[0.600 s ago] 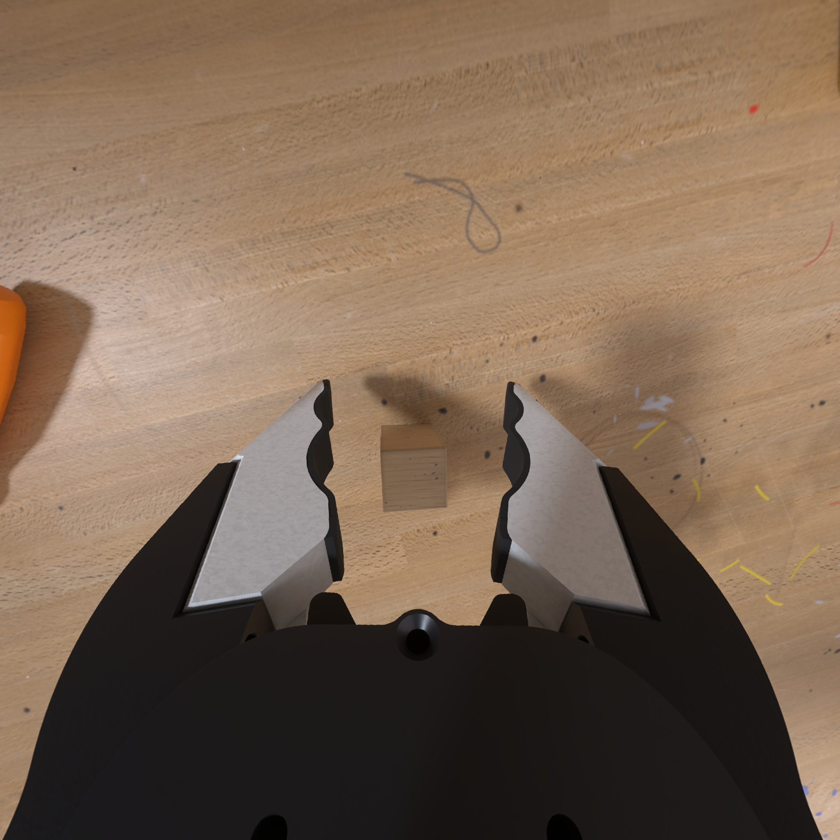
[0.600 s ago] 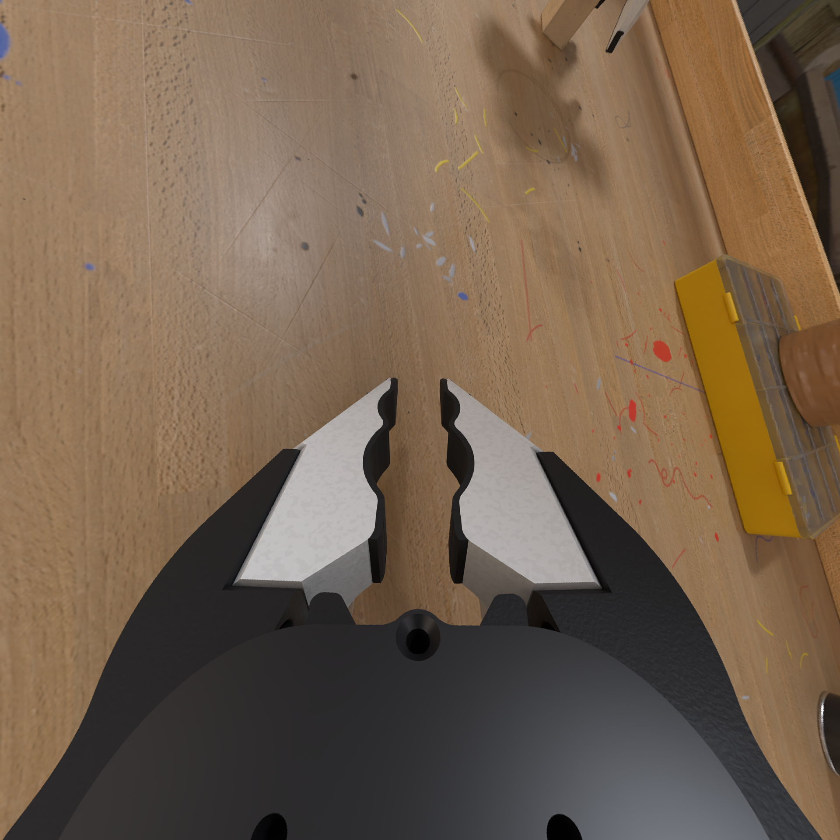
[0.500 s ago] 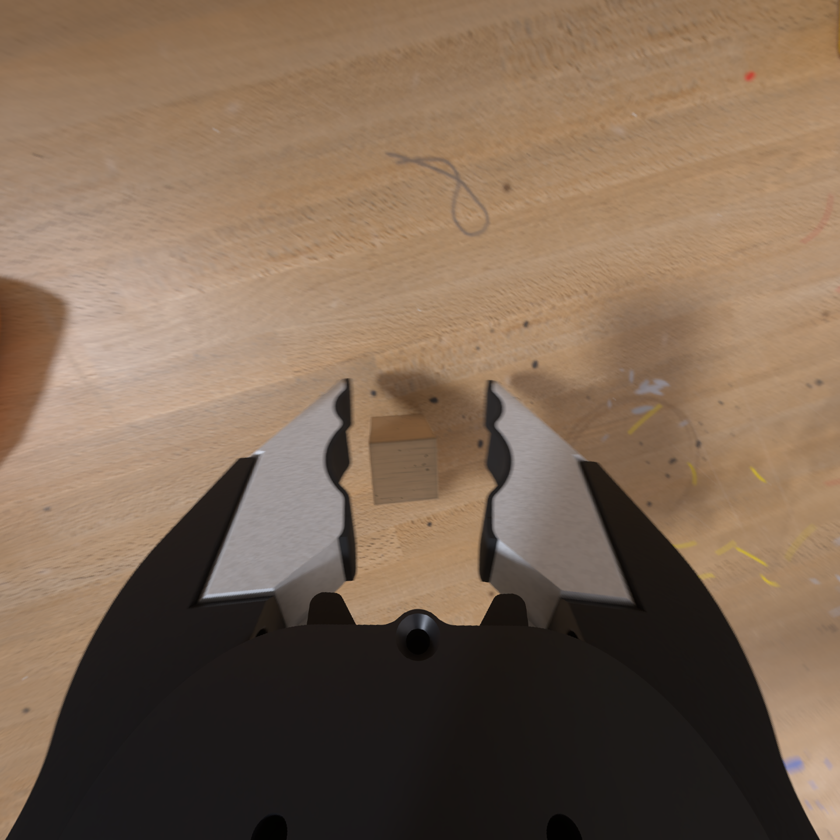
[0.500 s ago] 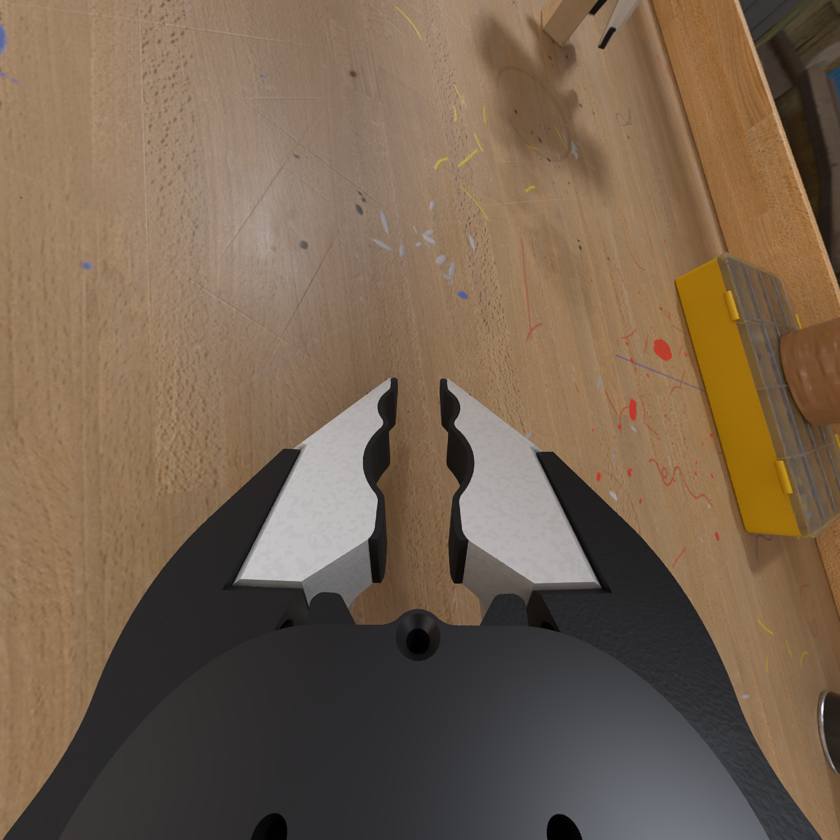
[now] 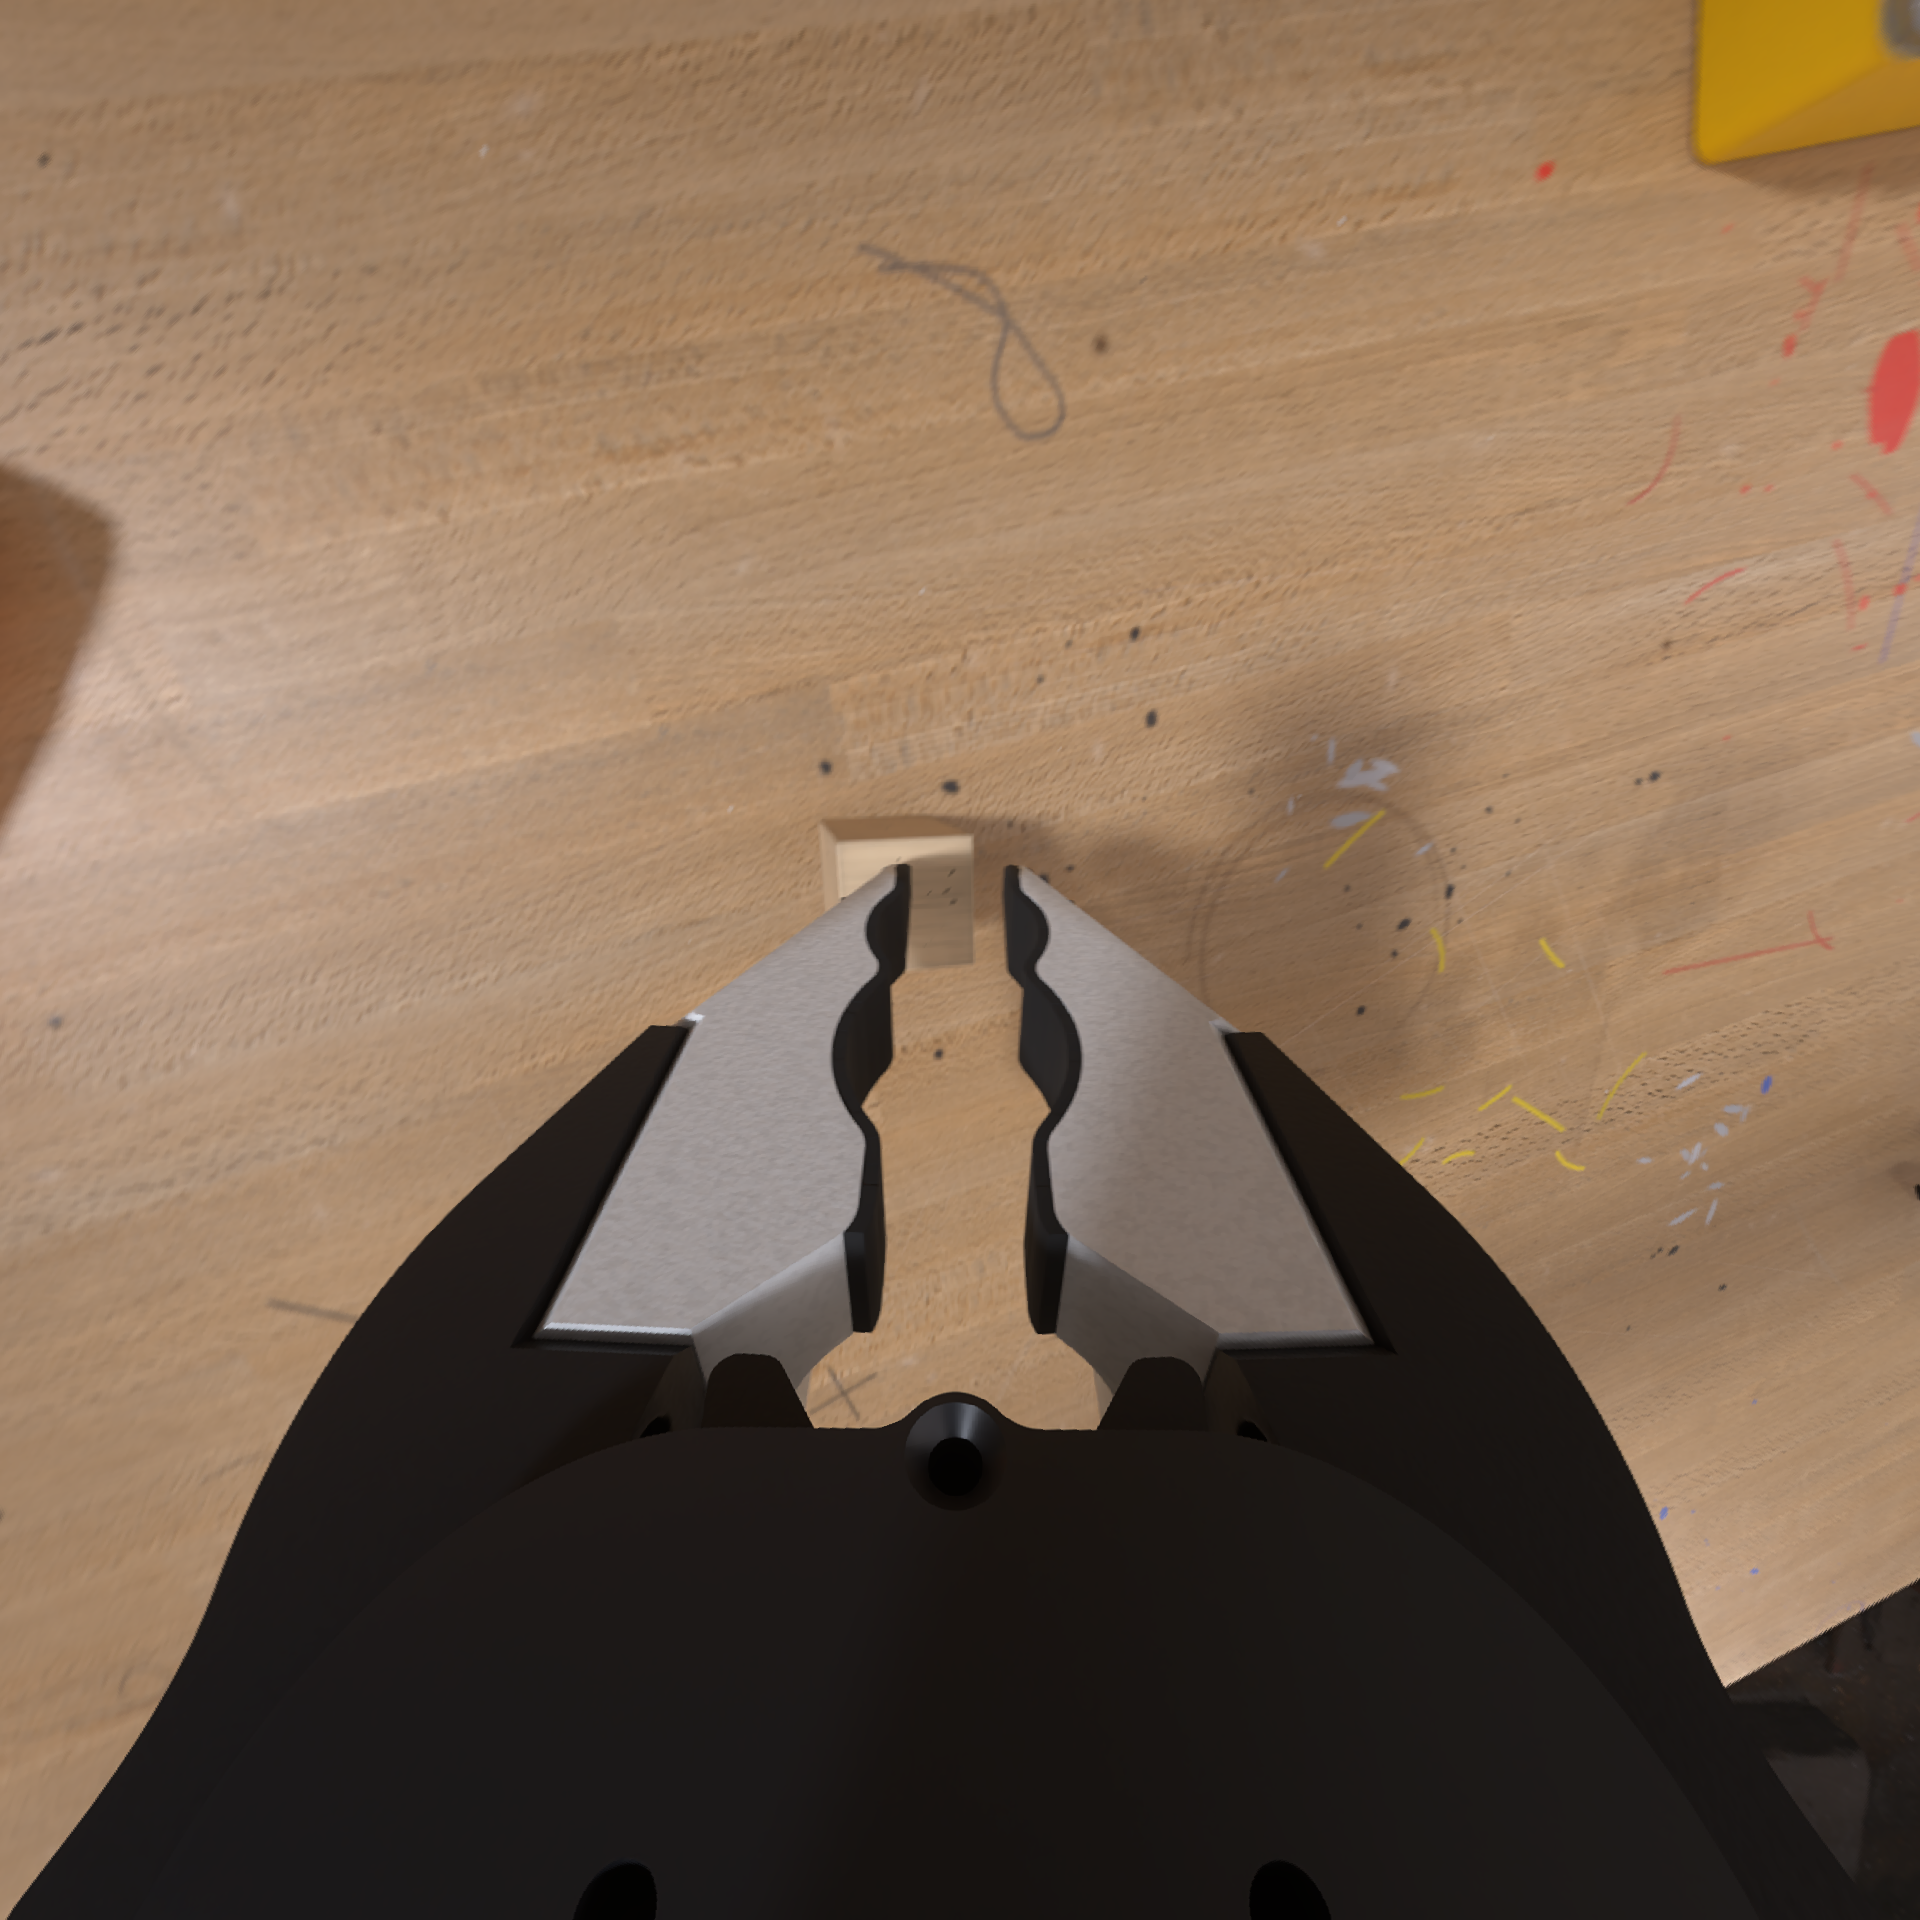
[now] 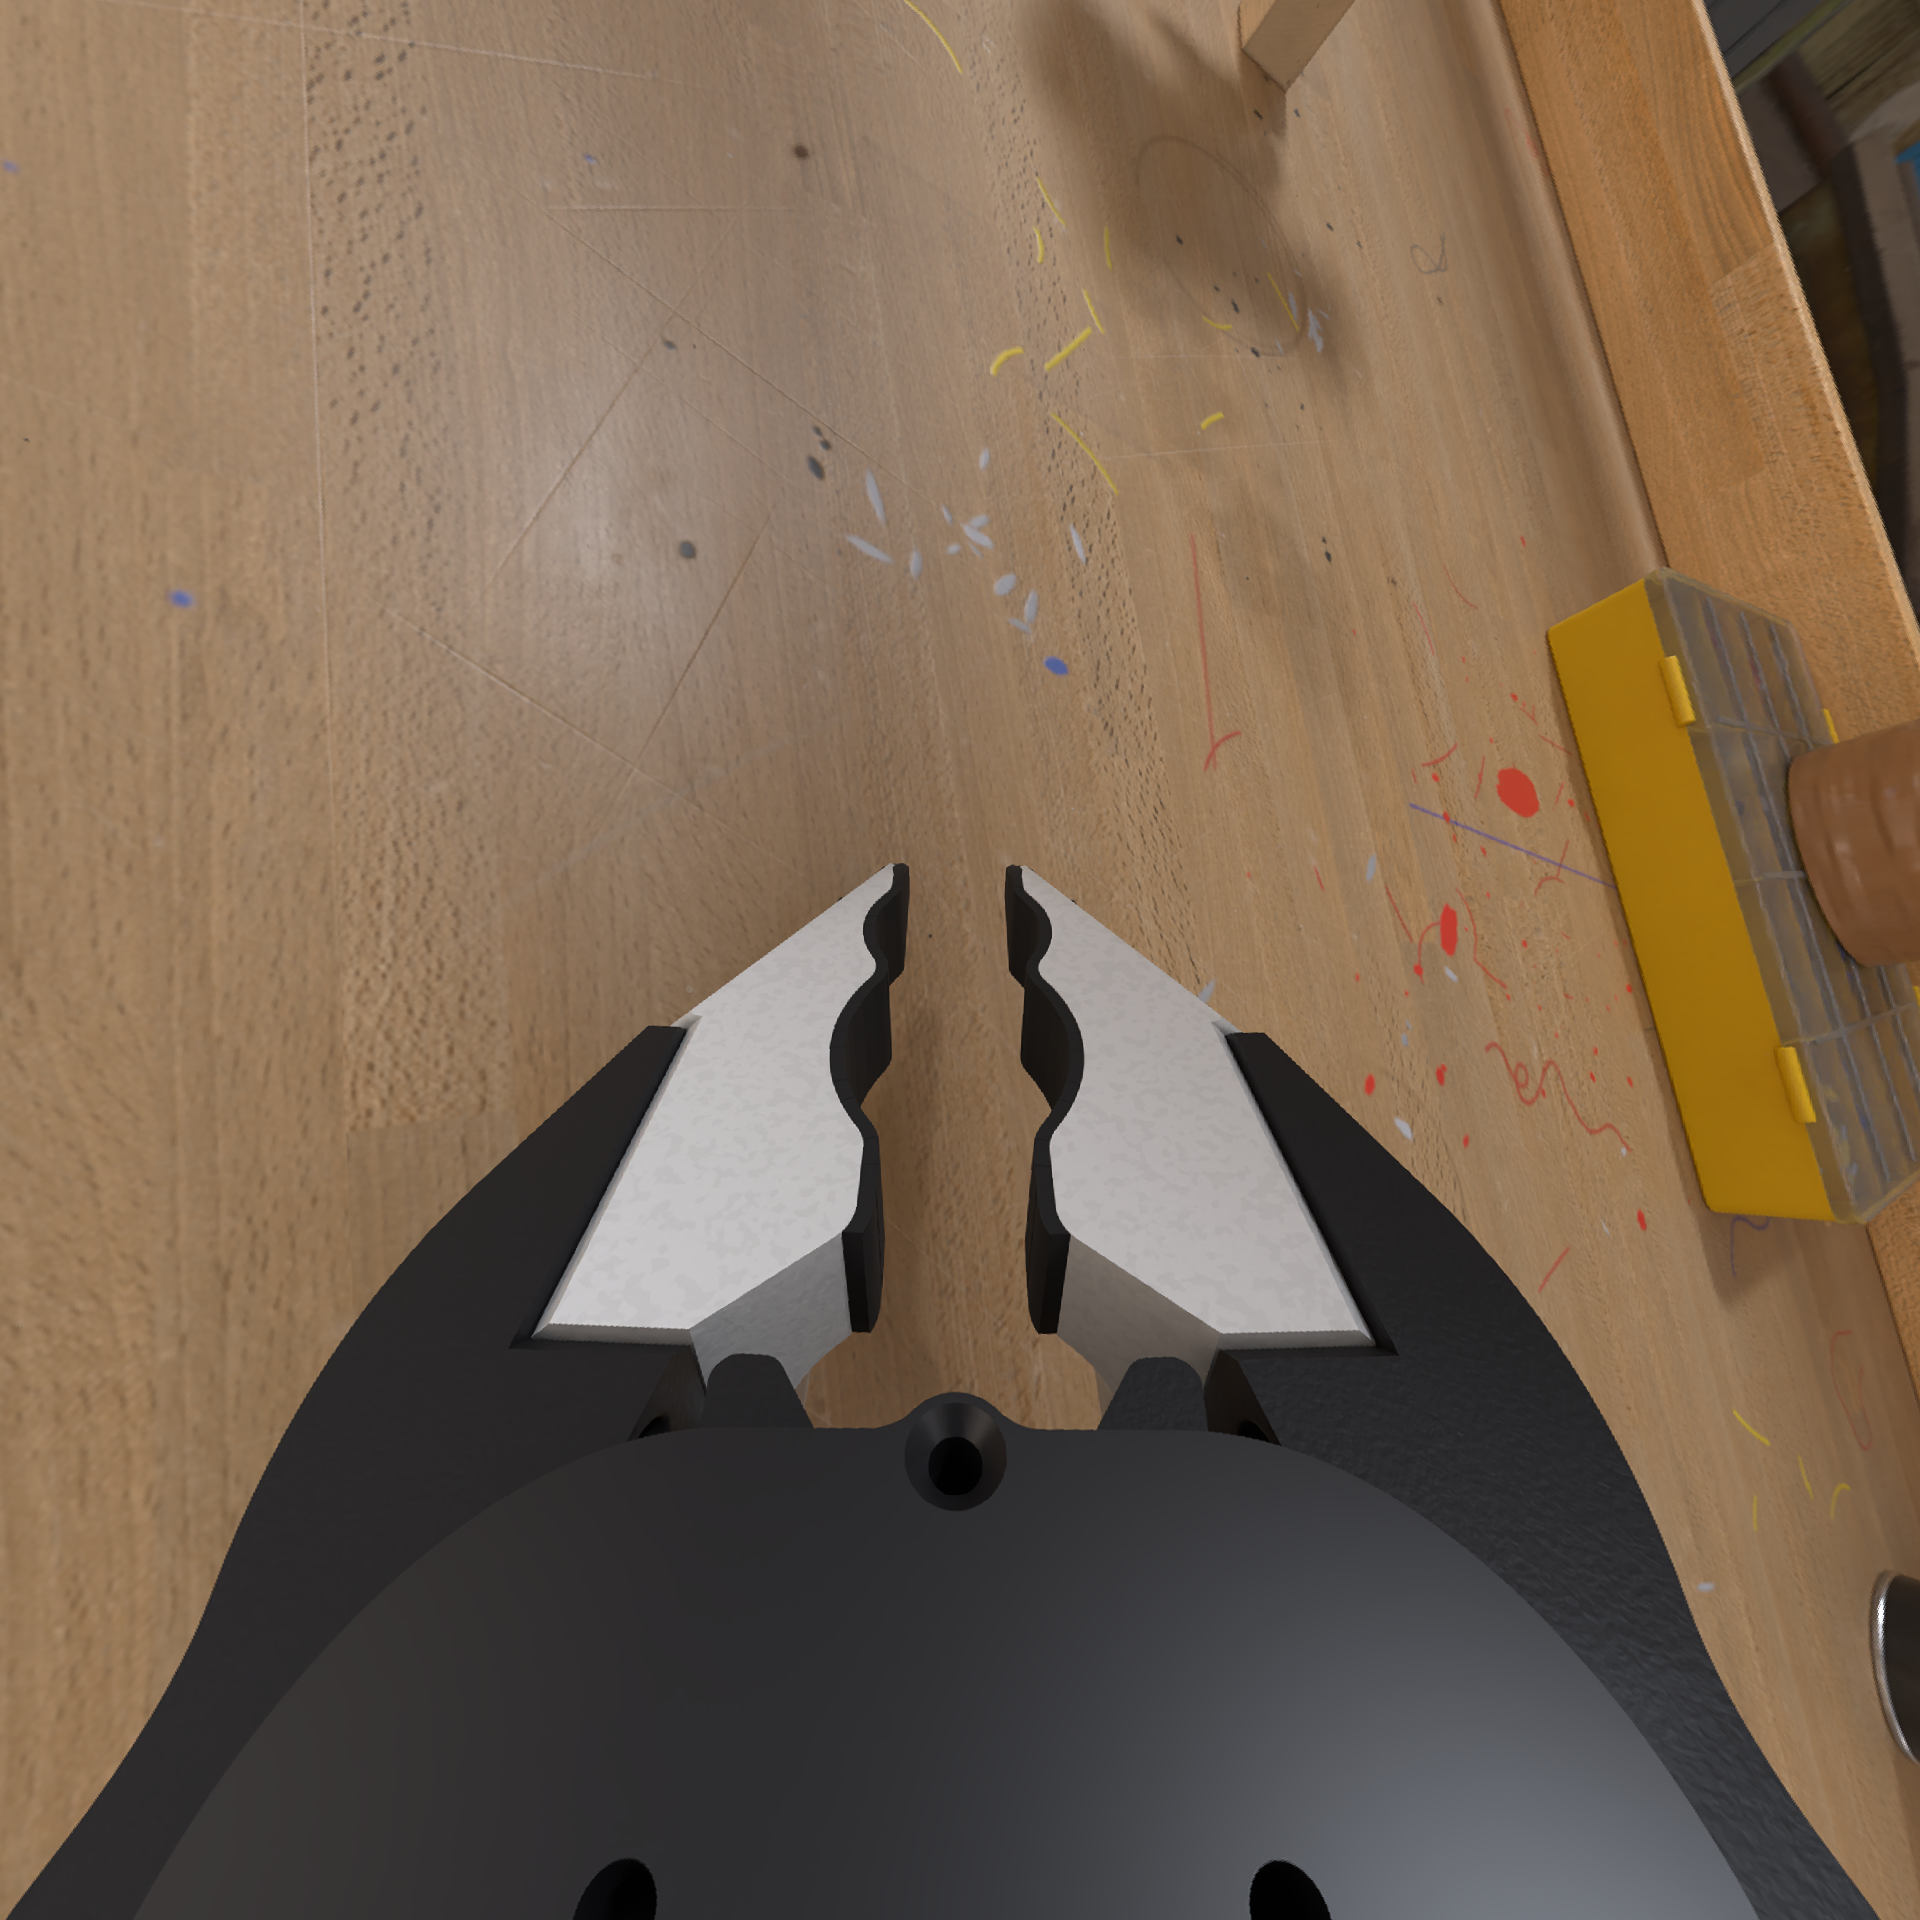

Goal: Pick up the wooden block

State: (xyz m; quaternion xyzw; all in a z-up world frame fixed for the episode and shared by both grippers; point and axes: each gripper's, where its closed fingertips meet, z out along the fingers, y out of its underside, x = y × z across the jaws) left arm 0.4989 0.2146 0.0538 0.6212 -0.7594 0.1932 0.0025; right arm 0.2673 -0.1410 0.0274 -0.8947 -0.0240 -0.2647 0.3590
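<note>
The wooden block (image 5: 940, 883) is a small pale cube lying on the wooden tabletop. In the left wrist view my left gripper (image 5: 956, 873) has its jaws drawn in to a narrow gap with nothing between them. The left fingertip (image 5: 883, 894) covers the block's near left part, and the block's right edge stops short of the right finger. The block also shows at the top edge of the right wrist view (image 6: 1288, 42), standing on the table with no gripper at it. My right gripper (image 6: 956, 873) is shut and empty over bare table.
A yellow organiser box (image 6: 1662, 935) lies at the table's right edge with a brown rounded object (image 6: 1860, 842) on it; its corner shows in the left wrist view (image 5: 1808, 83). A metal rim (image 6: 1901, 1683) sits lower right. The table edge (image 5: 1818, 1631) is near.
My left gripper's jaws have closed from wide open to a narrow gap, and the block has ended up outside them. The left gripper has left the right wrist view. The right gripper has not moved.
</note>
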